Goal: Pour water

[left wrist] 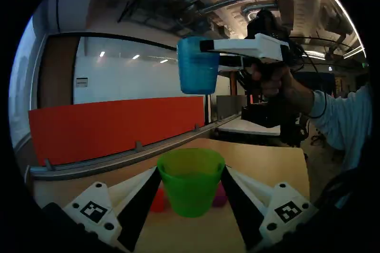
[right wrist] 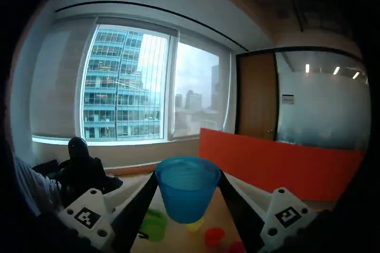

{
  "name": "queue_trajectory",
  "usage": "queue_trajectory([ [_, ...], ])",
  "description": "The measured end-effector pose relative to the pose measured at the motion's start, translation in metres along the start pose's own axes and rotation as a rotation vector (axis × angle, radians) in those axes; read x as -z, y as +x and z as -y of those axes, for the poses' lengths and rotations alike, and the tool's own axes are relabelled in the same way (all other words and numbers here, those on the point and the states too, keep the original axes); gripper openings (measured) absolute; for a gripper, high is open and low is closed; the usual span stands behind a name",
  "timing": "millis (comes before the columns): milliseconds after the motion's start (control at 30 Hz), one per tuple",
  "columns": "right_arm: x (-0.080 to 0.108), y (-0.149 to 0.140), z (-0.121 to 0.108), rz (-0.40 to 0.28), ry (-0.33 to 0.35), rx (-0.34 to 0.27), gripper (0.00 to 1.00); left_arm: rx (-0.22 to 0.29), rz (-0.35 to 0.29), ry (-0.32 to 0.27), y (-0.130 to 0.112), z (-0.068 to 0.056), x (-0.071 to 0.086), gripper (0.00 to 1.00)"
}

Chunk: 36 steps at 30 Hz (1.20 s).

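Observation:
My left gripper (left wrist: 190,172) is shut on a green cup (left wrist: 191,186), holding it upright just above the wooden table (left wrist: 266,163). Higher up and a little beyond it hangs a blue cup (left wrist: 198,65), upright, gripped by my right gripper (left wrist: 199,51), which a hand (left wrist: 275,79) holds from the right. In the right gripper view the blue cup (right wrist: 187,191) sits between the fingers of the right gripper (right wrist: 187,179), and the green cup (right wrist: 154,224) lies below it to the left. I cannot tell what is inside either cup.
A red cup (left wrist: 159,201) and a purple cup (left wrist: 219,197) stand on the table behind the green cup. From above, a yellow cup (right wrist: 194,226) and a red cup (right wrist: 213,236) sit under the blue one. An orange panel (left wrist: 118,127) borders the table's far side.

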State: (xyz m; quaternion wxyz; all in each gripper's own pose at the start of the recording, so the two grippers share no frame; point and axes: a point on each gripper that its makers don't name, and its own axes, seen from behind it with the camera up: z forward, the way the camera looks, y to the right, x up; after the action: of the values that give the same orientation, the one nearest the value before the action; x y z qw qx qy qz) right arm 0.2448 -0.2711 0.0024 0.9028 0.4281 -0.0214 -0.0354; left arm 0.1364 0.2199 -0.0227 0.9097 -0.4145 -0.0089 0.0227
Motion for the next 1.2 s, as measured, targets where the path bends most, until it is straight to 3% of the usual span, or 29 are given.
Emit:
queue_trajectory([
  [600, 0.027, -0.032, -0.014, 0.028, -0.019, -0.009, 0.92, -0.001, 0.031, 0.082, -0.007, 0.036, 0.034, 0.86],
  [1200, 0.025, -0.071, 0.000, 0.073, 0.018, 0.019, 0.93, 0.001, 0.068, 0.081, -0.017, 0.040, 0.044, 0.86],
])
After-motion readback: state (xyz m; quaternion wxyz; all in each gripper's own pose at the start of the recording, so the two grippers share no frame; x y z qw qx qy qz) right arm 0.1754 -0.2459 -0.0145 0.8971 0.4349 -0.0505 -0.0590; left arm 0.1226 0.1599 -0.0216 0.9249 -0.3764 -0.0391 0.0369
